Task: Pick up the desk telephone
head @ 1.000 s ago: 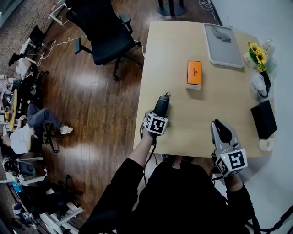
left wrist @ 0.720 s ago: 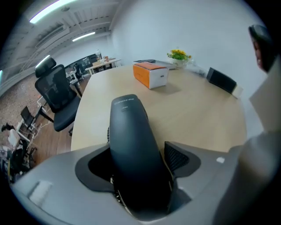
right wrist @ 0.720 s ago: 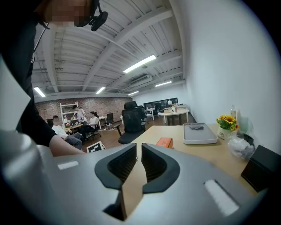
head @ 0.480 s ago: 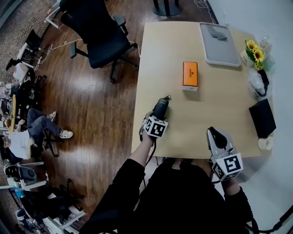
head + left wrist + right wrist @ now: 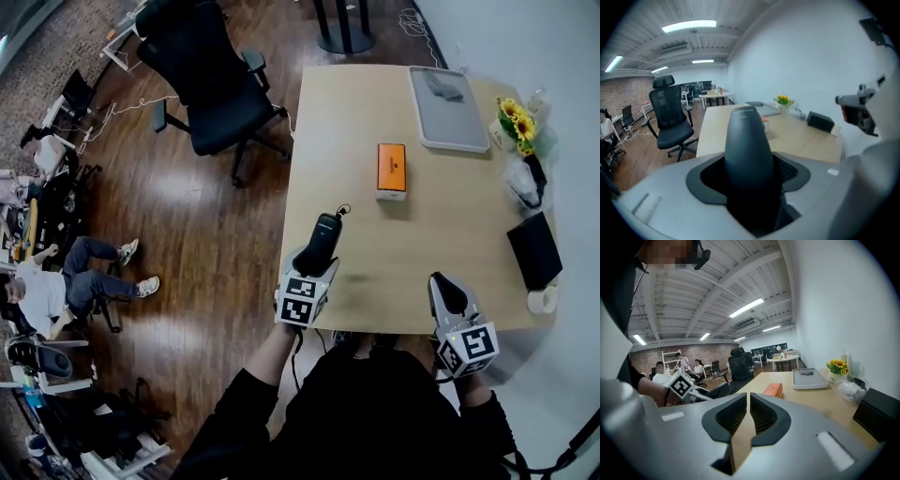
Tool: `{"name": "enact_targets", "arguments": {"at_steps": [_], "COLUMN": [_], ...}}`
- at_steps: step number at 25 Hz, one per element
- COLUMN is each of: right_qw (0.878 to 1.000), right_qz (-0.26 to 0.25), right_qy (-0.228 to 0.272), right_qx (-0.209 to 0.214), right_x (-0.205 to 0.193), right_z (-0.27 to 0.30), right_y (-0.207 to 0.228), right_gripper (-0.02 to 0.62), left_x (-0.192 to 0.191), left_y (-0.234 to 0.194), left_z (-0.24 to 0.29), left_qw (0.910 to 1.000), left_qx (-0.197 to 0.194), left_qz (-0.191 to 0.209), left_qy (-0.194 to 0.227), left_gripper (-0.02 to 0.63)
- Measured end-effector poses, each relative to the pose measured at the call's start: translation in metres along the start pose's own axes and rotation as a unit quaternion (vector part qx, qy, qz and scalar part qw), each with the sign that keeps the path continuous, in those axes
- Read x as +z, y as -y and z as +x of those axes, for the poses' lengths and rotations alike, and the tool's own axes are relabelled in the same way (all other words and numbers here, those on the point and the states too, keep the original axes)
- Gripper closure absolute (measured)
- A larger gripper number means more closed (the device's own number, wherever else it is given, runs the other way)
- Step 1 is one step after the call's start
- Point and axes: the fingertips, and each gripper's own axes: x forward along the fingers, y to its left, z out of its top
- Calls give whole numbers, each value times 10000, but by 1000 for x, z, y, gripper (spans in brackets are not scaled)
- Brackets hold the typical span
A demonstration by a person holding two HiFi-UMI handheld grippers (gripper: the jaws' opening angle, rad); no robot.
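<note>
Left gripper view: jaws are closing on a black plastic telephone handset (image 5: 747,154) standing between them | head view: left gripper (image 5: 315,264) is holding it over the pale wooden surface (image 5: 441,234), near-left corner | right gripper (image 5: 446,286) is hovering, jaws nearly together, empty.

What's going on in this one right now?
A person at the light wooden table works a handheld gripper in each hand. The left gripper has the black telephone handset between its jaws, which are closing on it, and holds it tilted up, apparently clear of the tabletop. The right gripper hovers at the table's near edge, jaws almost together with nothing between them. An orange rectangular box lies untouched farther along the table.
</note>
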Motion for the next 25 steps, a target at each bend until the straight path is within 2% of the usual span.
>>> {"name": "enact_targets", "arguments": {"at_steps": [4, 8, 13, 18, 25], "right_qw": [9998, 9988, 9979, 9972, 9961], "right_qz": [-36, -95, -188, -218, -272], "right_qy": [205, 462, 597, 687, 816], "right_qx": [-64, -128, -163, -191, -195], "right_x": [14, 33, 42, 44, 52], "right_z": [-9, -21, -35, -45, -53], "right_y": [1, 0, -5, -7, -9], "right_gripper": [574, 574, 574, 574, 574], "left_x": [55, 86, 101, 112, 122], "left_y": [9, 21, 35, 48, 56], "left_z": [-74, -131, -178, -205, -219], "left_qw": [9941, 9847, 9746, 9661, 9623], "left_qx": [184, 336, 450, 503, 503], "left_qz": [-161, -68, 113, 151, 225], "left_qy": [1059, 1707, 2189, 2527, 2665], "left_gripper": [337, 337, 337, 338, 339]}}
